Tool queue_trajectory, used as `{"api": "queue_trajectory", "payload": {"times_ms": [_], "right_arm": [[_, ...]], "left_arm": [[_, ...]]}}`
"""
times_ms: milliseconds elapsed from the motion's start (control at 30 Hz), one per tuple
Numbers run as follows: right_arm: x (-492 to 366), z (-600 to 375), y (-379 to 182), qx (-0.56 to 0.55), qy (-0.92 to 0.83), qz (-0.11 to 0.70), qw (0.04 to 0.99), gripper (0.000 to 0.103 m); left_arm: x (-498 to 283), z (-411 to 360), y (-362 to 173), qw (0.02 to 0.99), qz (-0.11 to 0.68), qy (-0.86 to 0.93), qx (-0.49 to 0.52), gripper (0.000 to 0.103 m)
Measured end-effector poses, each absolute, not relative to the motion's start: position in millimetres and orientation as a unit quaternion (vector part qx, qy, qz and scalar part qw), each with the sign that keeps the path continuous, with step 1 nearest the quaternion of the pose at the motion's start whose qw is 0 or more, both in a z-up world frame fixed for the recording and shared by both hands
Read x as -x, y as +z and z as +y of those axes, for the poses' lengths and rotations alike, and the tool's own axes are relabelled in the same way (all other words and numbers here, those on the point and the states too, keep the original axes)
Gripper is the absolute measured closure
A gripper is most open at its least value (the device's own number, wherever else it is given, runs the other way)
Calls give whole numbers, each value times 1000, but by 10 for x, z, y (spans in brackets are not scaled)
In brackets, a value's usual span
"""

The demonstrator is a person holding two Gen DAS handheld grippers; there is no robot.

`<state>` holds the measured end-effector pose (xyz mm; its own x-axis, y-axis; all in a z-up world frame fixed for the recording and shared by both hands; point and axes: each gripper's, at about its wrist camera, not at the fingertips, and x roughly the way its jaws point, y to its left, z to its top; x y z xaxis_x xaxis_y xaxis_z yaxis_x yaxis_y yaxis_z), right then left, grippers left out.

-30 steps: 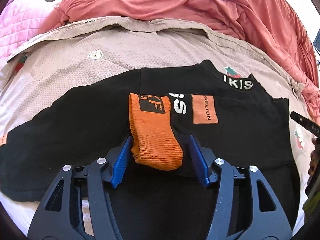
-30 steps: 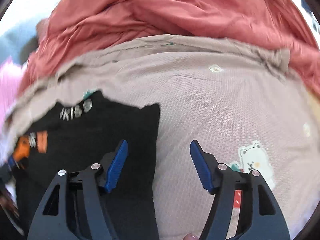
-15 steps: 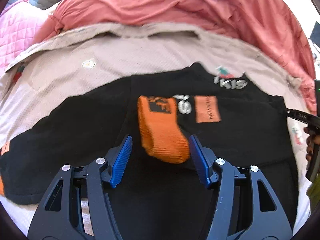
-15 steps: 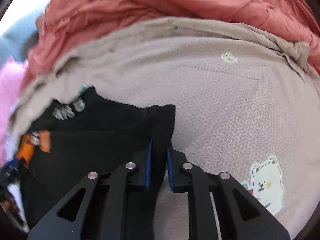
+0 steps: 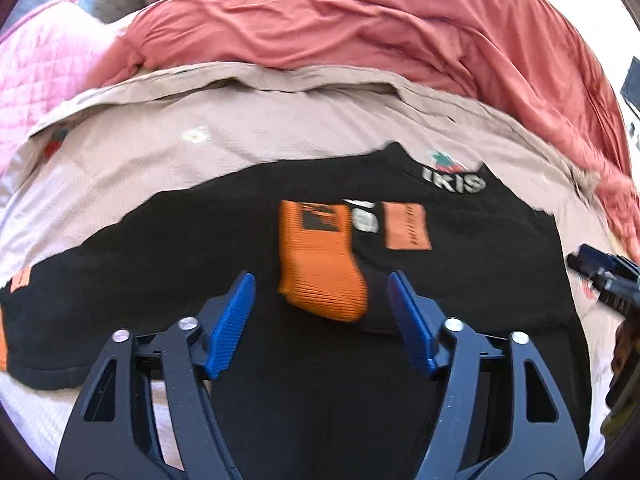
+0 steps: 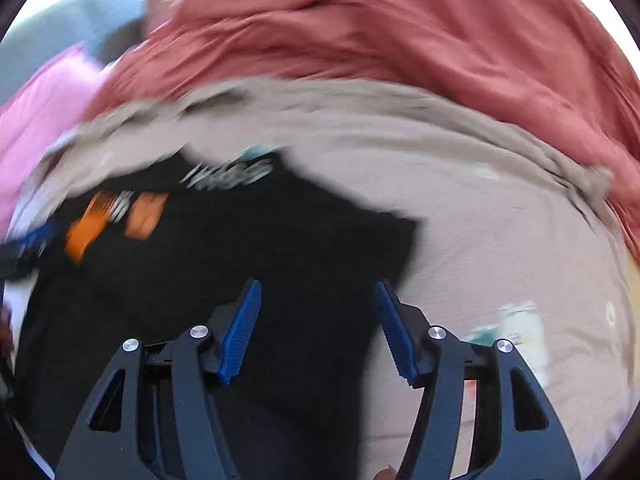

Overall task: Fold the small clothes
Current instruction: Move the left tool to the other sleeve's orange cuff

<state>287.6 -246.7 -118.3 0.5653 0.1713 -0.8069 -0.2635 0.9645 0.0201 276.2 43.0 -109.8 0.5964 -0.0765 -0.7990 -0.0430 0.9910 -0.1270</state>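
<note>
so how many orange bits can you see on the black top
4: the orange cuff folded over the middle, a patch right of it, a small tag and another cuff at the left edge. Folds may hide more.

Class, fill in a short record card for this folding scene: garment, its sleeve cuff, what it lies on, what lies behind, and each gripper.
garment: black top, spread flat, white lettering near the collar
cuff: orange cuff, folded onto the top's middle
surface: beige bedcover
behind: red blanket, bunched
left gripper: jaws opening, cuff lies loose between them
right gripper: jaws opening, above the top's right edge, nothing gripped
</note>
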Motion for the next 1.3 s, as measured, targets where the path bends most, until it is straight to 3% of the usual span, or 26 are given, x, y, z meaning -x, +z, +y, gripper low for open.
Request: {"api": "queue_trajectory", "payload": {"times_ms": [167,233,367,500,567,633,700,1033,1300], "right_arm": [[-2739,-2326,-1592,101,102,503,852,46],[-2694,-2429,-1636,69,106,498,858,46],[-2717,-2472,-1674,43,107,499,859,46],[-2696,-2383,-1595,53,99,501,858,45],[-2677,-2389,-1543,53,98,499,859,39],[-2606,-2409,-1475,44,103,493,863,26],[-2514,-2422,-1430,45,100,489,865,21],[-2188,-2603,-1244,15,77,480,874,8],[-2112,-2410,-898,4,94,448,889,7]], "left_arm": [[-2818,238,-1392,864,503,-6,21,25],[-2812,326,-1572,847,529,-5,44,24],[-2701,323,-1573,859,511,-15,32,23],[-2566,399,-1439,865,495,-27,80,12],[-2504,441,-1383,867,489,-27,96,10],[-2436,464,-1334,868,484,-27,105,9],[-2369,480,-1286,871,480,-19,103,9],[-2057,661,-1046,878,464,30,108,9],[-1764,903,-791,884,448,57,118,9]]}}
